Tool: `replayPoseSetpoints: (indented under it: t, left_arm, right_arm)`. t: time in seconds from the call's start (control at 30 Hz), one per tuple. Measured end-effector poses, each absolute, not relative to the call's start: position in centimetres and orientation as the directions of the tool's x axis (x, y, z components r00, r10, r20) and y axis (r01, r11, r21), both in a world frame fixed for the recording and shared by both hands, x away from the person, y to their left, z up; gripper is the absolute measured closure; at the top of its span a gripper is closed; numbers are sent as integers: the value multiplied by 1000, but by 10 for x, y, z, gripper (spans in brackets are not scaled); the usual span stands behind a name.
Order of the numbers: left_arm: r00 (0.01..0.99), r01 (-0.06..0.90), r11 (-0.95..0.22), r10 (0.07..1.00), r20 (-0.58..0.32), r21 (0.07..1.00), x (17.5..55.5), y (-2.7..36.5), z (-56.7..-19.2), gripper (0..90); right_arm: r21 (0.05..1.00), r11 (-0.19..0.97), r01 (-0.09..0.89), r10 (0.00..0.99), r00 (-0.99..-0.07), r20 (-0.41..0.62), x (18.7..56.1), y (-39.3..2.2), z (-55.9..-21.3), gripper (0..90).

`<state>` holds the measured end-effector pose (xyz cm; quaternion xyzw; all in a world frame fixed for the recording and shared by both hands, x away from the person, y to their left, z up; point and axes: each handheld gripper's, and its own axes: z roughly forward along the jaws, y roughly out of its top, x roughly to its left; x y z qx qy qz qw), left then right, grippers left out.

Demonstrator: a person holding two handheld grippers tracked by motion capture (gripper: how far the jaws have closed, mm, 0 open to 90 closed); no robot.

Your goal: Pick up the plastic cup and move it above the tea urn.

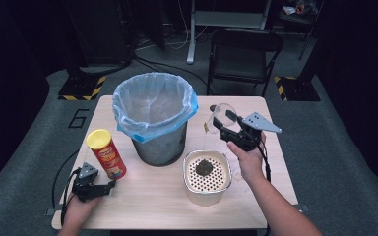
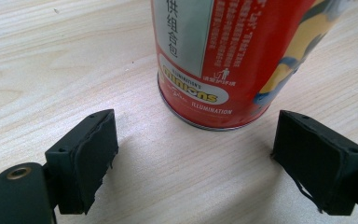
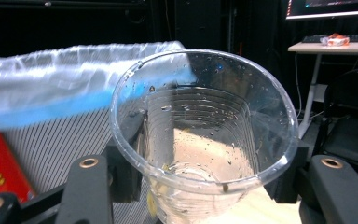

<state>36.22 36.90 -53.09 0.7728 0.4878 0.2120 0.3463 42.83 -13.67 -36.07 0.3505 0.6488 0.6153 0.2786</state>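
My right gripper [image 1: 222,124] is shut on a clear plastic cup [image 1: 222,114] and holds it above the table, to the right of the bin. In the right gripper view the wet, empty cup [image 3: 200,140] sits upright between the jaws of that gripper [image 3: 200,186]. A small yellowish tag [image 1: 205,127] hangs beside the cup. Near the table's front left, my left gripper [image 1: 103,188] rests open just short of a red chip can [image 1: 107,153] with a yellow lid. The left gripper view has the can [image 2: 223,56] standing ahead of the open gripper [image 2: 196,158], untouched.
A grey bin [image 1: 153,118] lined with a clear, blue-edged bag stands mid-table. A white strainer tub [image 1: 193,189] holding a dark clump [image 1: 204,167] sits below the right hand. A folding chair [image 1: 243,54] stands beyond the table's far edge.
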Motion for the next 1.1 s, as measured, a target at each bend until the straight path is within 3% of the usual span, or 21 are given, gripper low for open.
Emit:
replayPoseSetpoints:
  t: [0.37,0.8,1.1]
  left_arm:
    - [434,603,-285,901,-8,745,363,369,-531,136]
    - [434,602,-284,901,-7,746,363,369,-531,136]
    - [434,602,-285,901,-6,746,363,369,-531,136]
  right_arm:
    - [996,8,93,804,-593,49,441,-145,-327,405]
    - [993,47,104,745,-666,34,415,-140,-310,407]
    - [991,87,100,707,-708,9,403,-127,-275,407]
